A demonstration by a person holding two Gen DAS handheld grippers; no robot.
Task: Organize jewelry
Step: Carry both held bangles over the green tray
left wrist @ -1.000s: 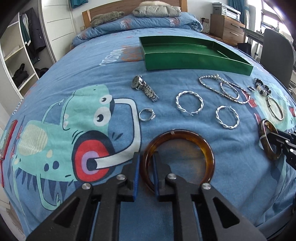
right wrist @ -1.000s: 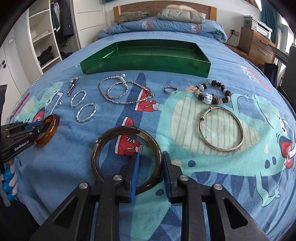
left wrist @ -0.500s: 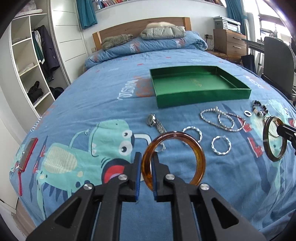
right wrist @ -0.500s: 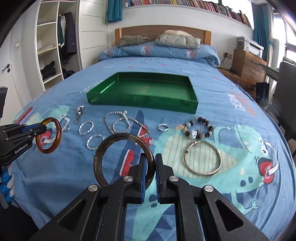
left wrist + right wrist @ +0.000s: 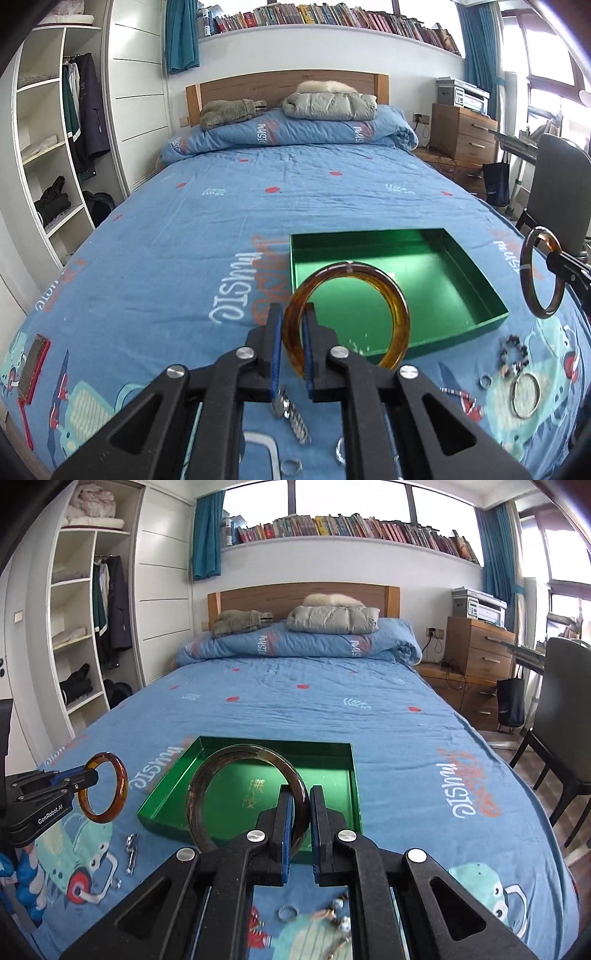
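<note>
Gripping translucent amber bangle (image 5: 347, 317) upright w/ left gripper (image 5: 291, 347), in air above green tray (image 5: 476, 266); right gripper (image 5: 298, 830) clamped on darker brown bangle (image 5: 236, 794), also over tray.

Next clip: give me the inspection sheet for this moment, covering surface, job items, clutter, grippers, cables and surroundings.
Surface: blue cartoon-print bedspread.
Job's things: green tray, nothing in it; amber bangle and dark bangle held above the bed; watch, small ring, bead bracelet and silver hoop on the bedspread.
Clutter: nothing seen.
Grippers: left gripper shut on amber bangle; right gripper shut on dark bangle.
Cables: by the dresser.
Surroundings: bookshelf, wardrobe, chair.
</note>
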